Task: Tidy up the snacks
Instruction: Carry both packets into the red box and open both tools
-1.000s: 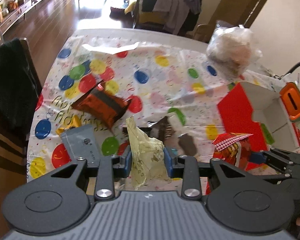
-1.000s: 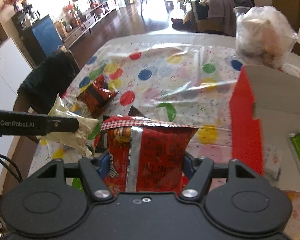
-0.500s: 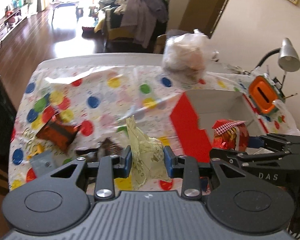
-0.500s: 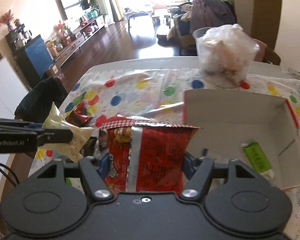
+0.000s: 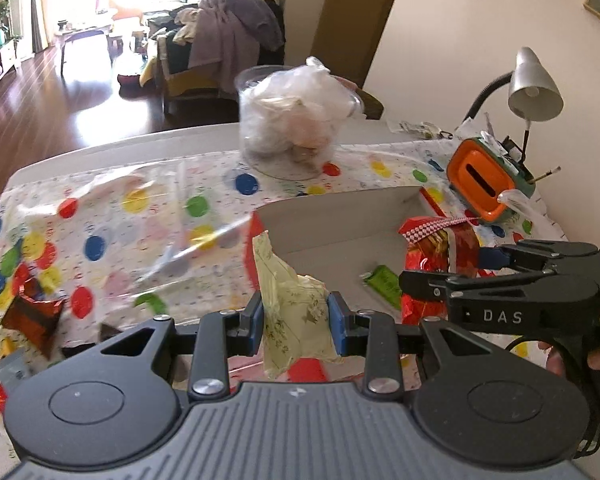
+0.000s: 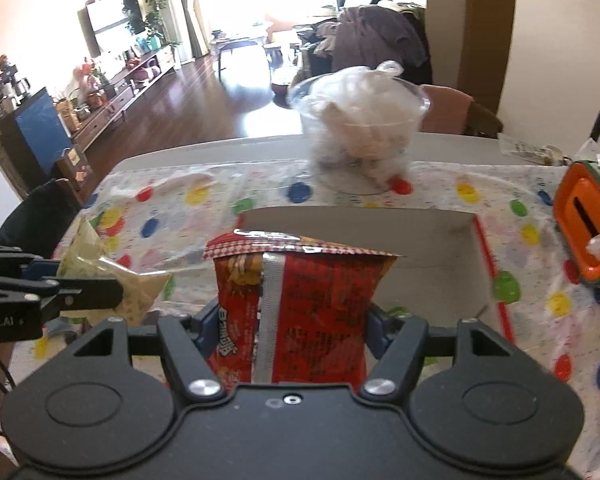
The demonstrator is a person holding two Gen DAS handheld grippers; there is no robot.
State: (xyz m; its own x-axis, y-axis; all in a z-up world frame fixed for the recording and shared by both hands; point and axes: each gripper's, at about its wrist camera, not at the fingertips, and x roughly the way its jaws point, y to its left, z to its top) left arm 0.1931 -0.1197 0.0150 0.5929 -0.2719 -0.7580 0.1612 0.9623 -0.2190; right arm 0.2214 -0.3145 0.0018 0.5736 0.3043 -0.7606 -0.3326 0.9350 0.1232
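Note:
My left gripper [image 5: 296, 324] is shut on a pale yellow snack packet [image 5: 292, 308], held above the table at the near left corner of the open white box [image 5: 340, 216] with red sides. My right gripper [image 6: 290, 330] is shut on a red snack bag [image 6: 300, 312], held over the box's near side [image 6: 356, 216]. The red bag also shows in the left wrist view [image 5: 436, 248], and the yellow packet in the right wrist view [image 6: 116, 280]. A green packet [image 5: 384, 284] lies inside the box.
A dotted tablecloth [image 5: 140, 232] covers the table. A dark orange snack [image 5: 32, 316] and other packets lie at the left. A clear tub with a plastic bag [image 5: 296, 120] stands at the back. An orange holder [image 5: 488, 176] and a lamp [image 5: 532, 84] stand at the right.
Both grippers have moved right from the snack pile to the box, each still holding its packet. The green packet inside the box has come into the left wrist view.

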